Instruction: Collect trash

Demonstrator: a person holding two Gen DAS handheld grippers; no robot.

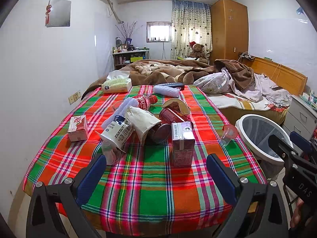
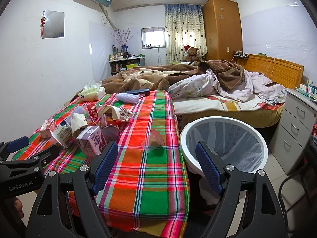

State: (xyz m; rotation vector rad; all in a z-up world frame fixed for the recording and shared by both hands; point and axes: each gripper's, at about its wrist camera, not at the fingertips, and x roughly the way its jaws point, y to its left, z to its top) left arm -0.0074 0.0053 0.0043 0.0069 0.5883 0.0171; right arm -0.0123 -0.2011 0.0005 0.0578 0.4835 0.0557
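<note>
Trash pile sits mid-table on the plaid tablecloth: purple drink carton upright near the front, red can on its side behind it, white milk pouch and cream paper bag lying left of the can, red-label bottle farther back, small pink carton far left. Clear plastic cup tipped over near the right table edge. White trash bin with liner stands on the floor just right of the table. Left gripper jaws spread, empty, near edge, facing the carton. Right gripper jaws spread, empty, between table corner and bin. Tissue box far left, bed behind.
</note>
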